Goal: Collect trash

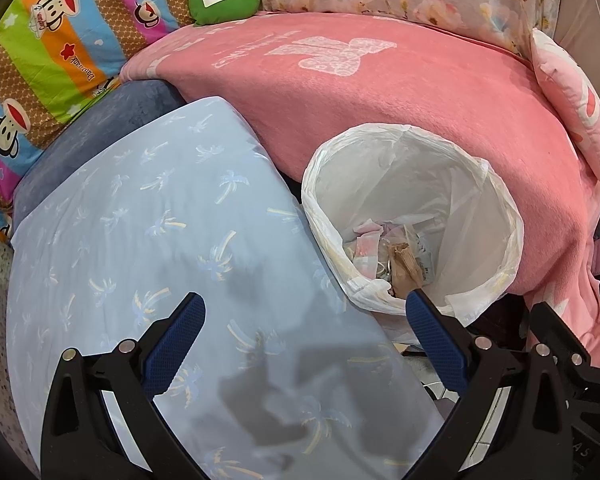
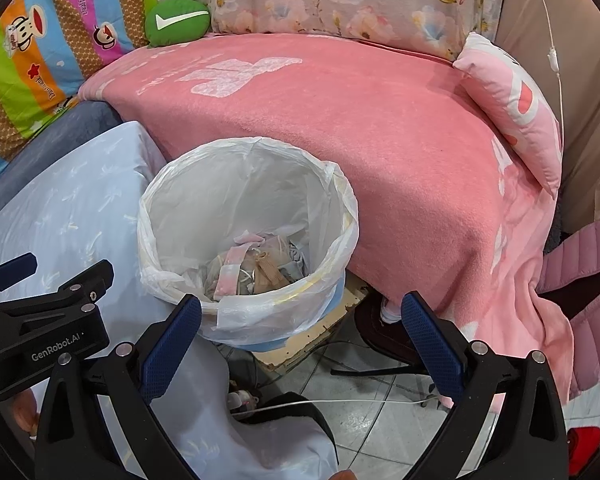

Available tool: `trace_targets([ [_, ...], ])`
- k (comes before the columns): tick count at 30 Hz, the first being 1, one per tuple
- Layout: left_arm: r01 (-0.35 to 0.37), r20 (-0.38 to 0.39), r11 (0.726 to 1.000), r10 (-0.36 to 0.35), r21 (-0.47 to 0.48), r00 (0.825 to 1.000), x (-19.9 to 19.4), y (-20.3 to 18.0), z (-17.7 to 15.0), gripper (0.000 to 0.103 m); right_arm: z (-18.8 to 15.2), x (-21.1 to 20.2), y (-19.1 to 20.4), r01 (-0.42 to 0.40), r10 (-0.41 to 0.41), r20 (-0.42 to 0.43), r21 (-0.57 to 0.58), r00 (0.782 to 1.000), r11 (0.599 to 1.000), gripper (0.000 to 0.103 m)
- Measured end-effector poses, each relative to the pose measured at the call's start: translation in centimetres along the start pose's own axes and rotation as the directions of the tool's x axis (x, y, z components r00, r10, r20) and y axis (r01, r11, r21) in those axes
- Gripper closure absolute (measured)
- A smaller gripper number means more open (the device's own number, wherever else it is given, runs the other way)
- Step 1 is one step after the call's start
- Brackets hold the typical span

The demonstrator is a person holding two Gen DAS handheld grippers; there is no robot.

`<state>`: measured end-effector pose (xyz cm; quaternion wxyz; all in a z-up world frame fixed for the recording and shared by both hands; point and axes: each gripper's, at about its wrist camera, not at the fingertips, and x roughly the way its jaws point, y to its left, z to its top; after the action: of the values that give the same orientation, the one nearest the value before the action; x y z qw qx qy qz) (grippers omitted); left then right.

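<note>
We see a round bin lined with a white plastic bag (image 2: pixel 247 216), holding crumpled pink-and-white wrappers and a brown paper scrap (image 2: pixel 269 270). Our right gripper (image 2: pixel 300 320) hovers just above its near rim, jaws apart and empty; our left gripper (image 1: pixel 305 320), likewise spread, reads "GenRobot.AI".
</note>
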<state>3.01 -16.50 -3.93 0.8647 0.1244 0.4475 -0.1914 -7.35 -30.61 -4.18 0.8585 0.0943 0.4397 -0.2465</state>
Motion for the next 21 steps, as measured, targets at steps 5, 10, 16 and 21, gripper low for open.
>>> trace_targets([
  [5, 0.001, 0.000, 1.000, -0.001, 0.000, 1.000, -0.01, -0.03, -0.01, 0.007, -0.01, -0.03, -0.04, 0.000, 0.000, 0.000, 0.000, 1.000, 1.000, 0.006],
  [10, -0.002, 0.001, 1.000, 0.002, 0.000, 1.000, -0.01, -0.02, -0.02, 0.007, -0.02, -0.01, -0.03, -0.001, 0.001, 0.000, -0.001, 1.000, 1.000, 0.006],
  [16, -0.004, 0.001, 1.000, 0.004, 0.002, 1.000, -0.06, -0.06, -0.08, 0.007, -0.04, -0.43, 0.02, -0.001, 0.001, 0.002, -0.001, 1.000, 1.000, 0.006],
  [21, -0.005, 0.002, 1.000, 0.005, 0.003, 1.000, -0.12, -0.01, -0.16, 0.007, -0.04, -0.46, 0.06, 0.001, -0.001, 0.000, 0.000, 1.000, 1.000, 0.006],
])
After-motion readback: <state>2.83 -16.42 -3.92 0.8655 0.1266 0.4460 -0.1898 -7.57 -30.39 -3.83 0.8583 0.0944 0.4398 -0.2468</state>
